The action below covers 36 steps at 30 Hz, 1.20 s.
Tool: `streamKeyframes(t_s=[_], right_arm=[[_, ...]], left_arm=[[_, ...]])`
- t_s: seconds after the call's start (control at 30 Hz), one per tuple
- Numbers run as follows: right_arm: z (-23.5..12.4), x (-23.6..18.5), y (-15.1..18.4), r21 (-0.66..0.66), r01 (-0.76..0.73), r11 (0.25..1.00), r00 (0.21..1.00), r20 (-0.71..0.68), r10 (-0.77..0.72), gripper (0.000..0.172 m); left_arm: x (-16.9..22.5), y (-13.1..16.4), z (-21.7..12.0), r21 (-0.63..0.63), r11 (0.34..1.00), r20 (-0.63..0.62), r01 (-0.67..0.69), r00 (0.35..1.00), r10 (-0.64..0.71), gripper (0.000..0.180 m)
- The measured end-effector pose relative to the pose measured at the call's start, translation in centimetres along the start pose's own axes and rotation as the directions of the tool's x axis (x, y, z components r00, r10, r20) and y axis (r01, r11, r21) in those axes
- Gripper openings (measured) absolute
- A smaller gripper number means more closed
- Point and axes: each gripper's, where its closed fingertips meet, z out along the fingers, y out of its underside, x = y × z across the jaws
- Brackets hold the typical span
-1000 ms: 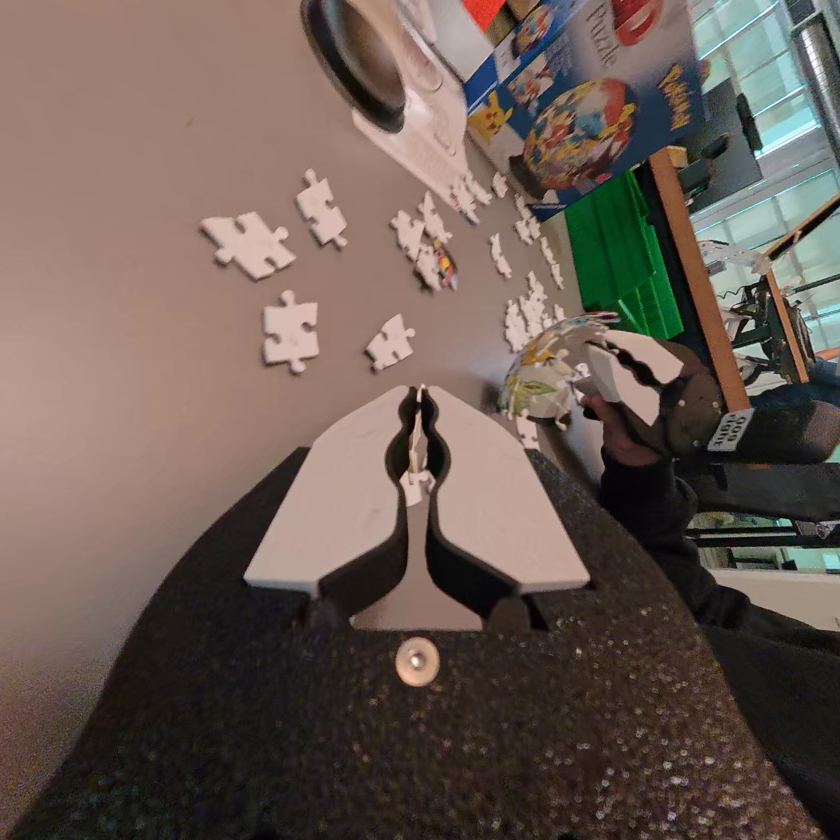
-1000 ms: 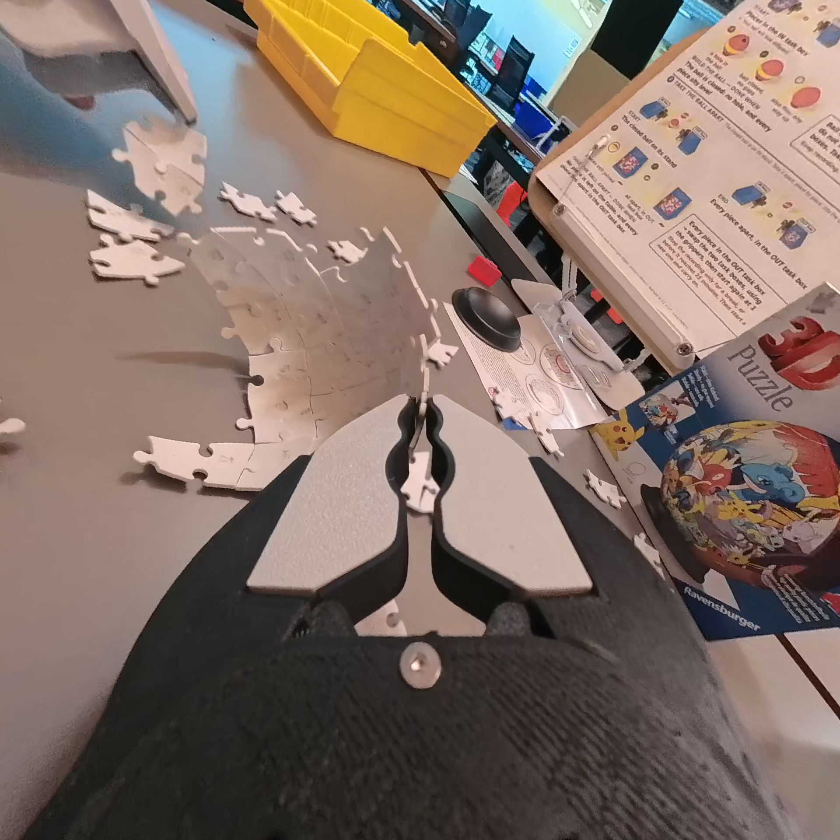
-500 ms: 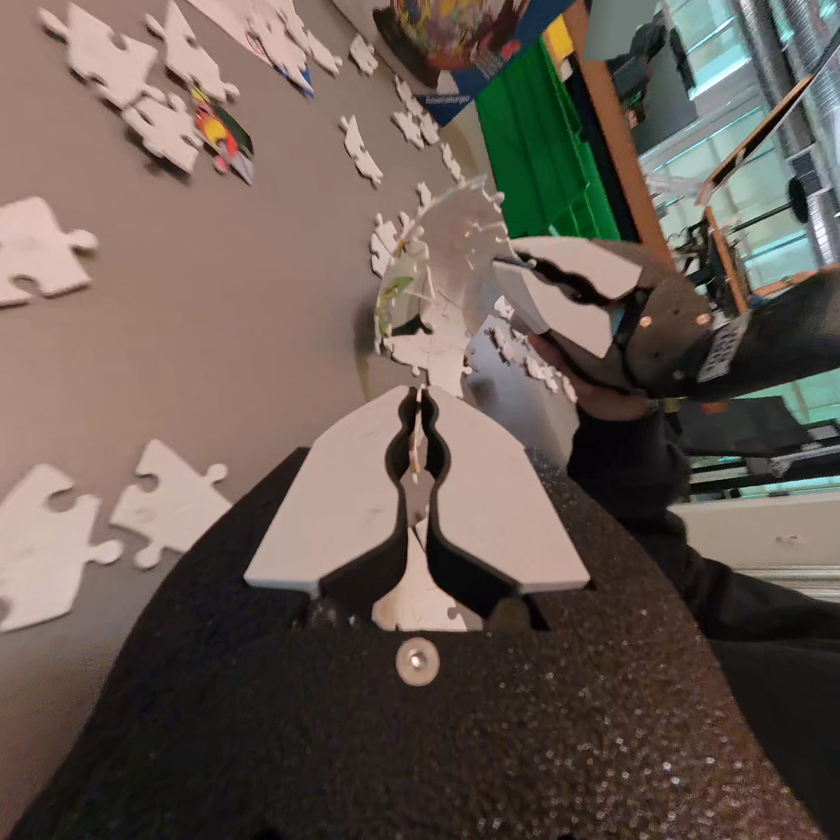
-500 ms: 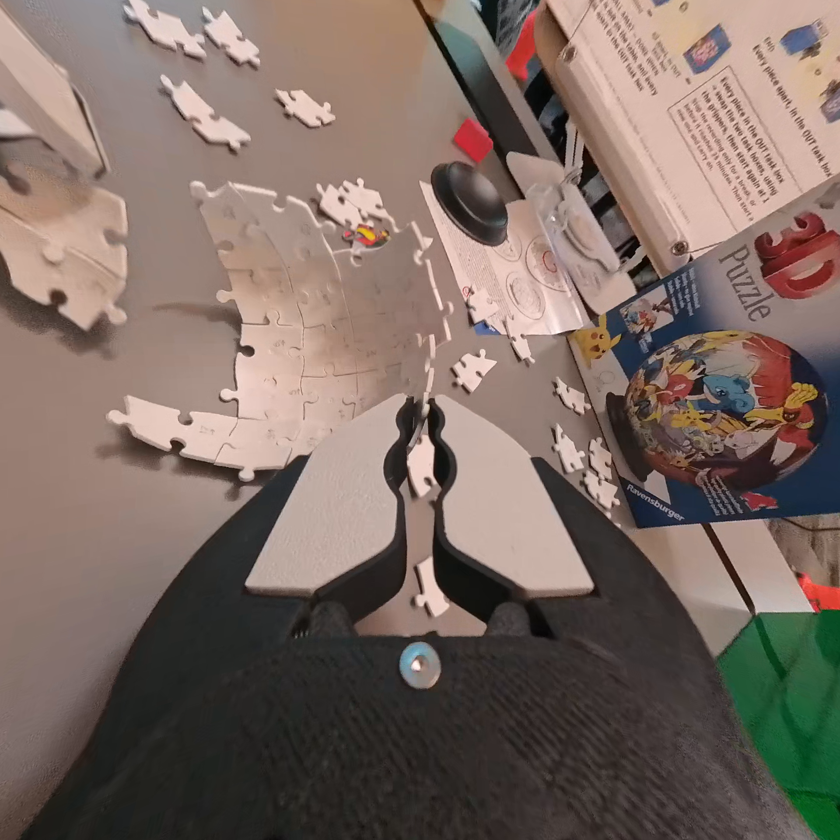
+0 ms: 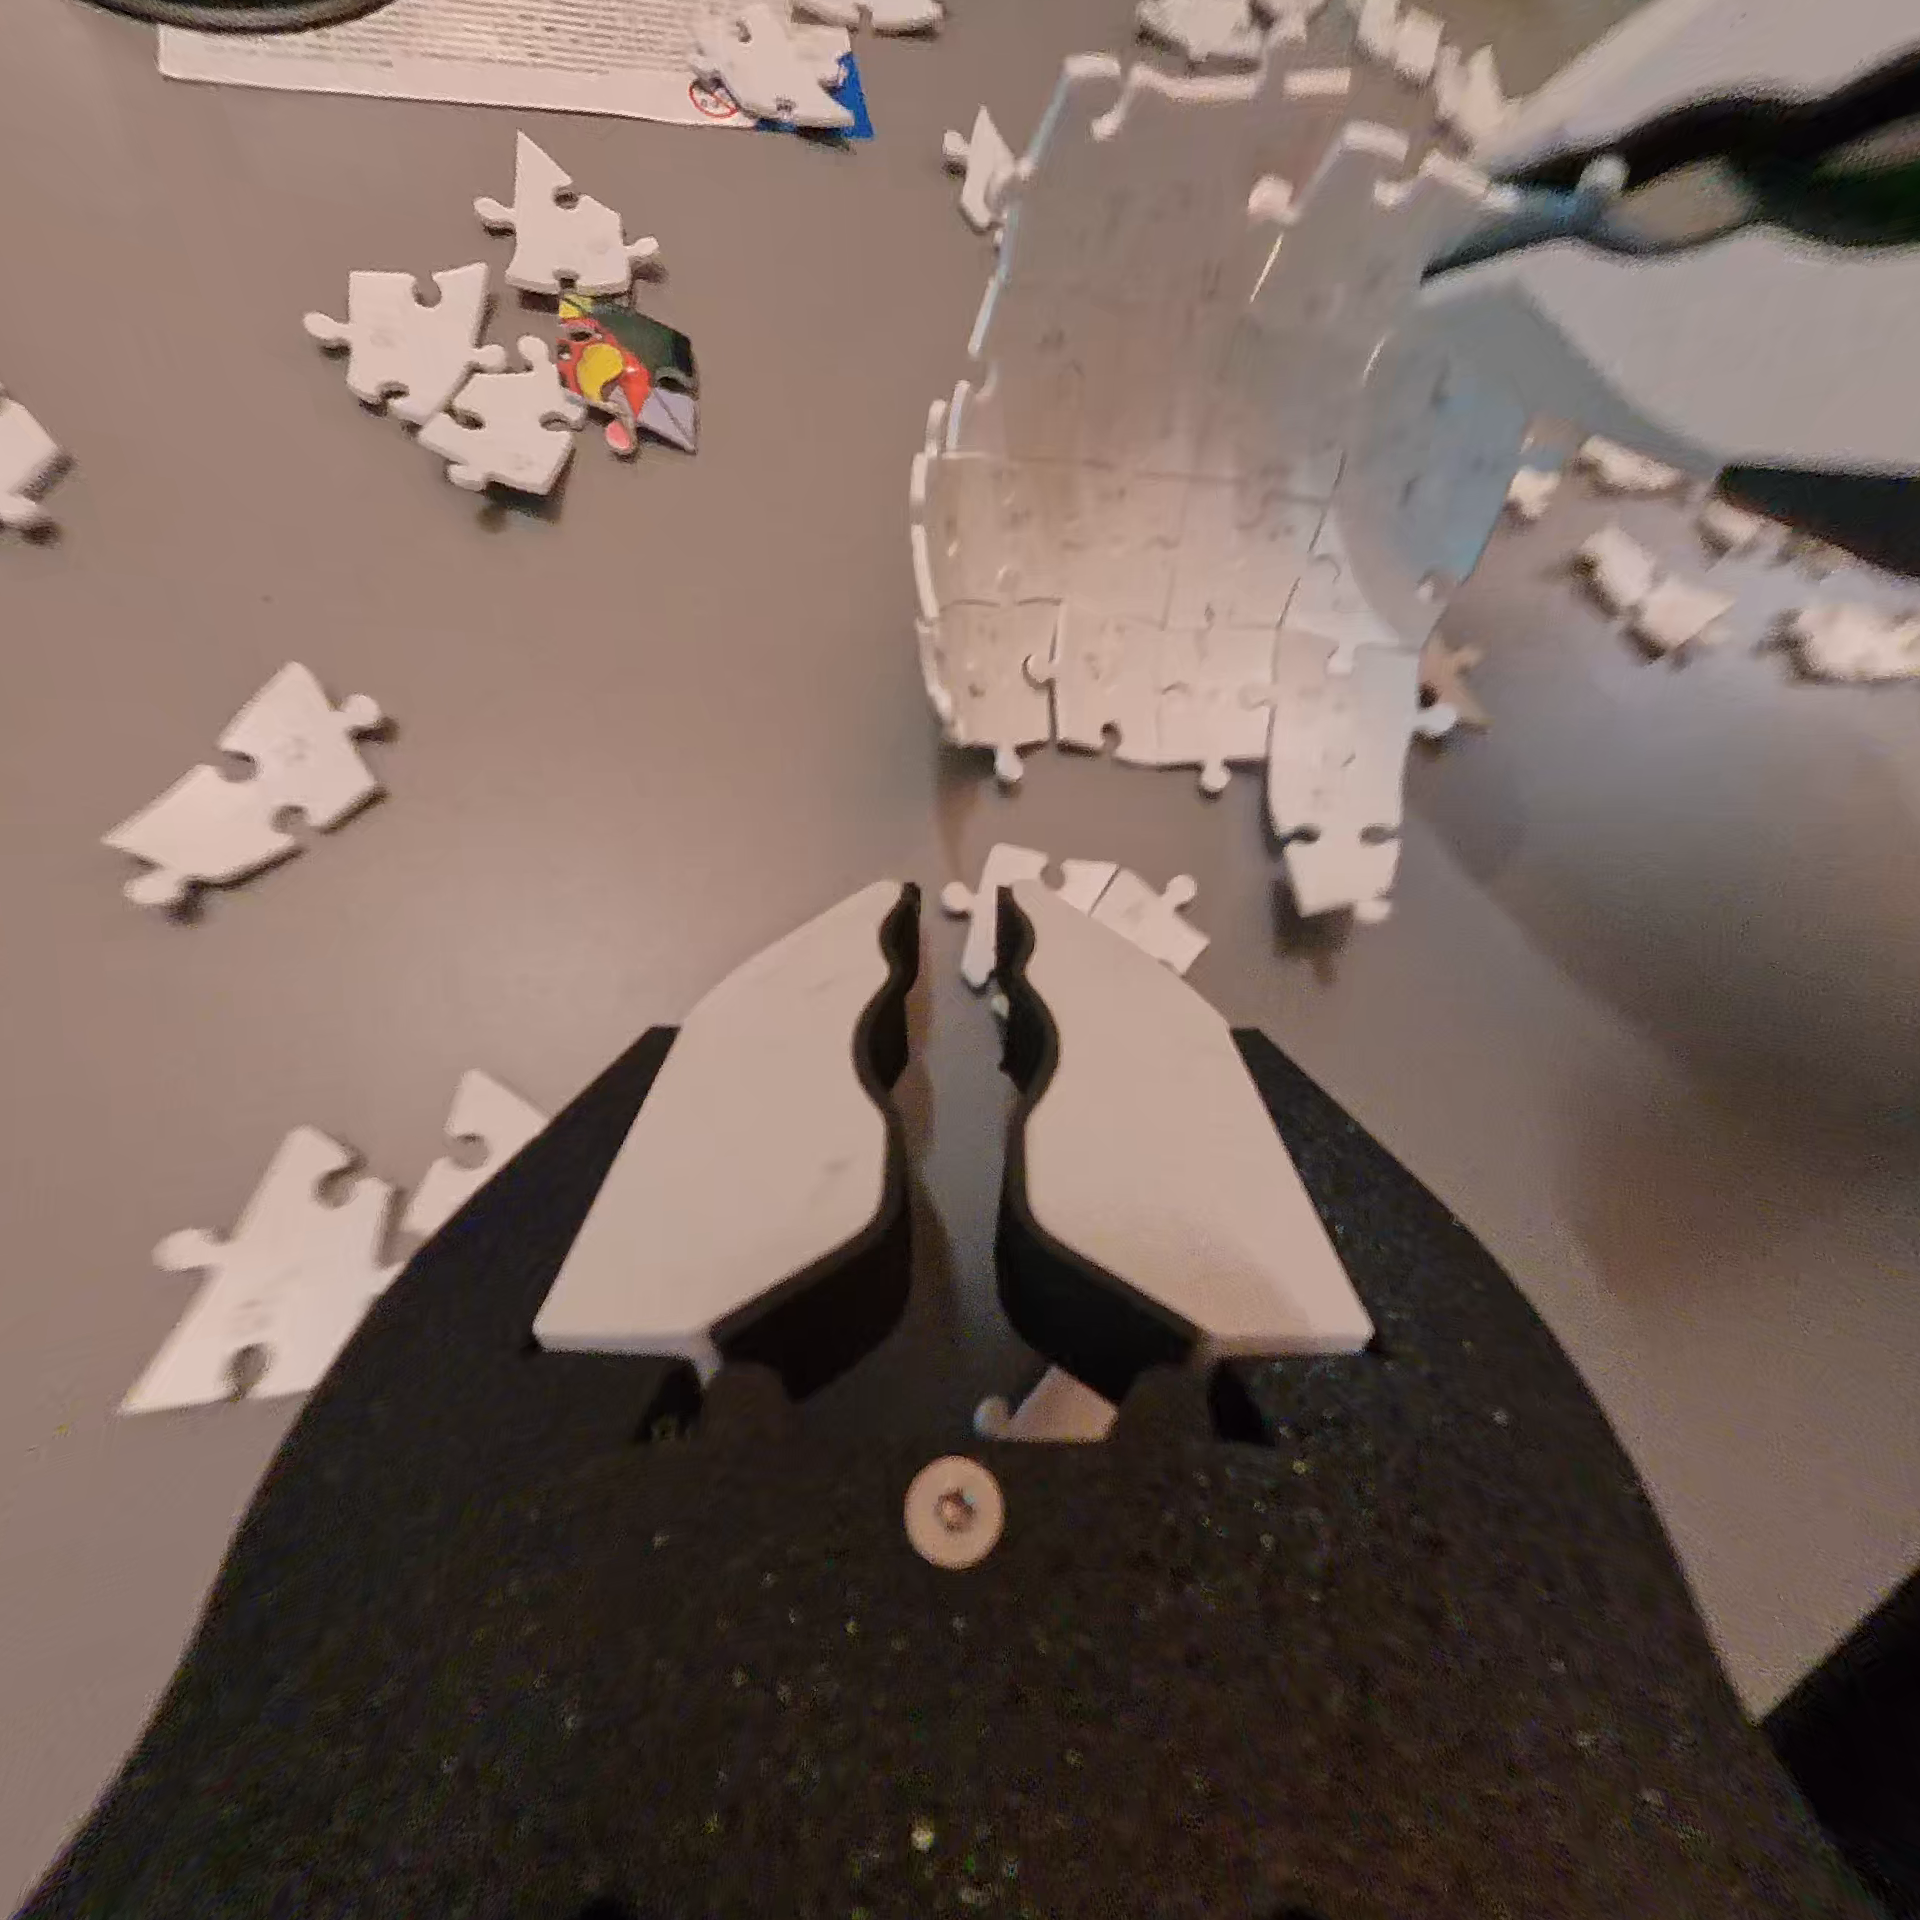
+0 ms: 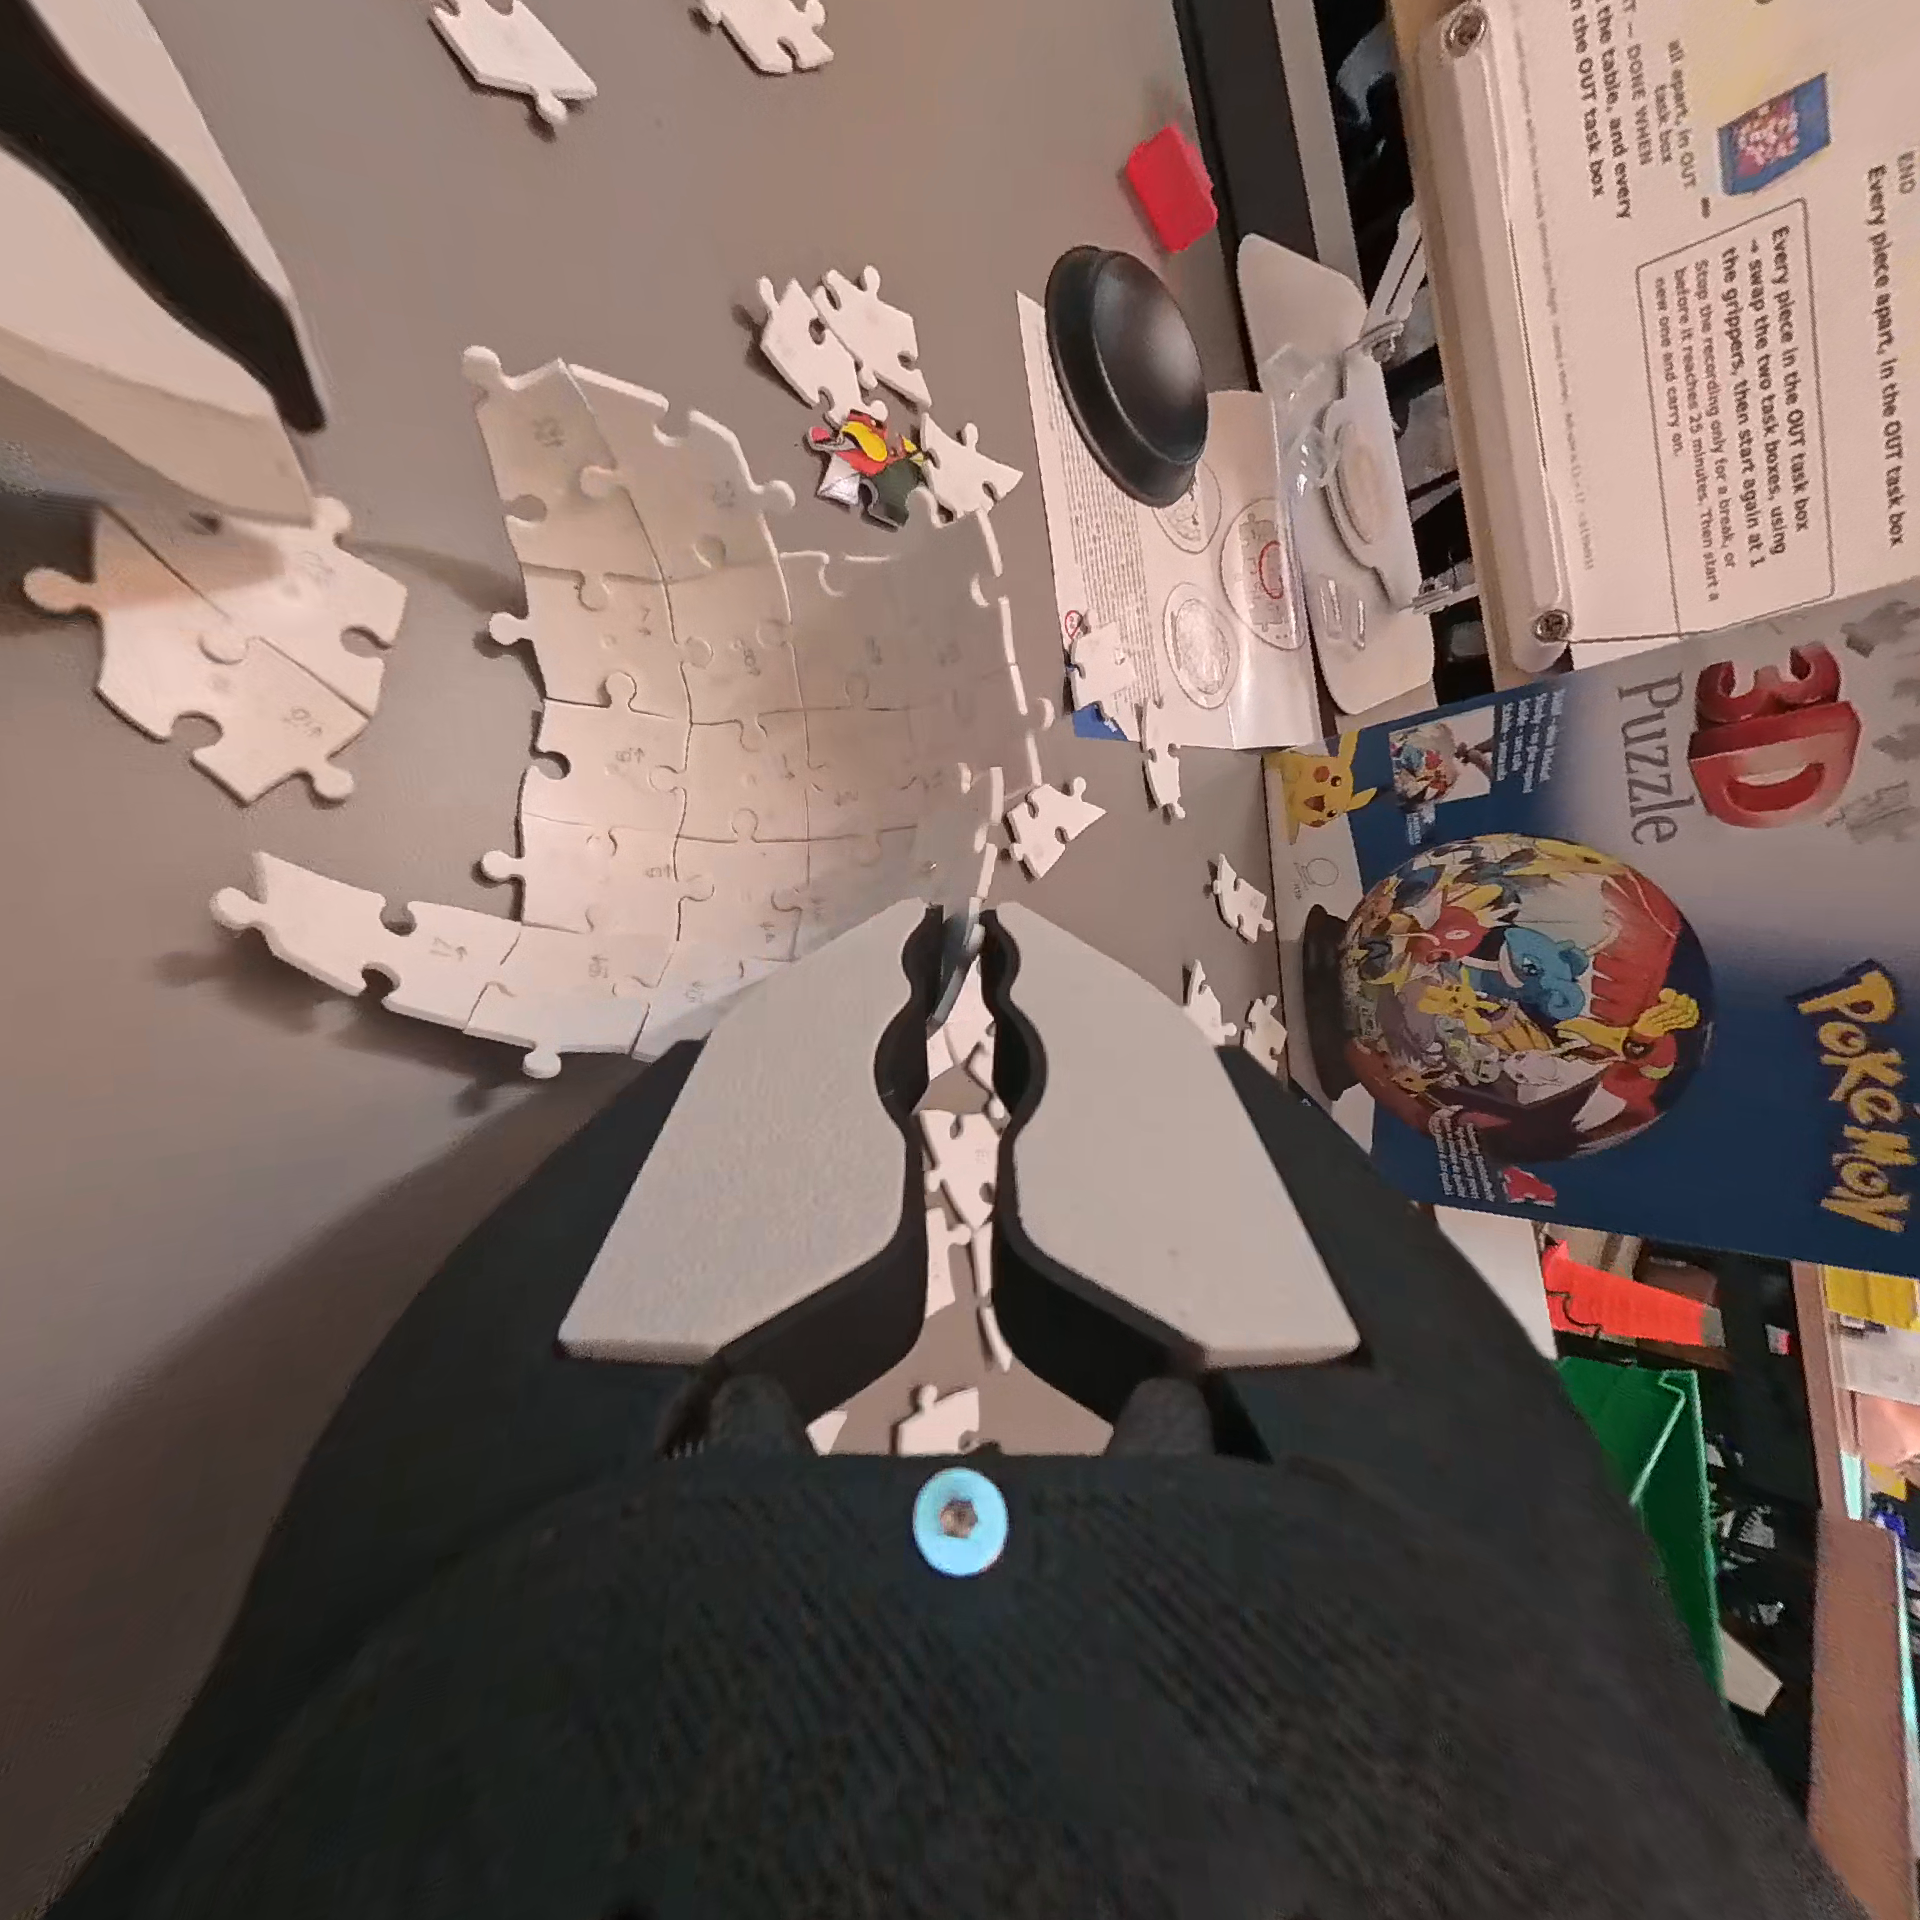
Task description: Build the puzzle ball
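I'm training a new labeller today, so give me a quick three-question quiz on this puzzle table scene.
1. True or false: the left hand-held gripper is clamped shut on a puzzle piece.
2. What does the right hand-held gripper grip?
A. curved puzzle shell
B. red block
C. black stand
3. Which way up is the colourful loose piece?

Key: 1 false, its jaws stand apart; 2 A; 3 printed side up.

My right gripper (image 6: pixel 954 925) pinches the rim of a curved white puzzle shell (image 6: pixel 727 727), concave side up, tilted over the grey table (image 6: pixel 208 1143). My left gripper (image 5: pixel 958 904), jaws parted, hovers above a loose two-piece puzzle fragment (image 5: pixel 1132 914).
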Motion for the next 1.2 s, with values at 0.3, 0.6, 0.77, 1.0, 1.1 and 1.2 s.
streamKeyframes(t_s=[0.3,0.6,0.77,1.0,1.1,1.2], right_arm=[[-0.3,-0.1,0.5,-0.001,-0.038,0.999,0.999,0.020,0.038,0.006],[-0.5,-0.1,0.7,-0.041,-0.070,0.997,0.998,0.002,0.070,0.006],[-1.2,2.2,2.9,-0.039,-0.123,0.992,0.991,-0.048,0.121,0.004],[-3.5,5.5,4.4,0.077,-0.222,0.972,0.968,-0.098,0.229,0.002],[-4.5,6.6,4.3,0.123,-0.233,0.965,0.960,-0.127,0.248,0.002],[-5.1,7.1,4.1,0.164,-0.257,0.952,0.951,-0.130,0.279,0.002]], left_arm=[[1.0,1.5,-1.7,-0.095,0.954,-0.082,-0.284,0.957,0.277,0.020],[1.9,2.1,-0.2,-0.153,0.958,-0.048,-0.243,0.970,0.238,0.018],[2.3,1.5,-0.7,-0.101,0.963,-0.037,-0.251,0.968,0.249,0.019],[1.1,0.4,-1.3,-0.059,0.963,-0.029,-0.263,0.965,0.262,0.019],[1.1,0.3,-1.0,-0.075,0.959,-0.037,-0.272,0.962,0.270,0.020],[2.2,-0.1,-0.5,-0.061,0.953,-0.068,-0.298,0.953,0.294,0.020]])
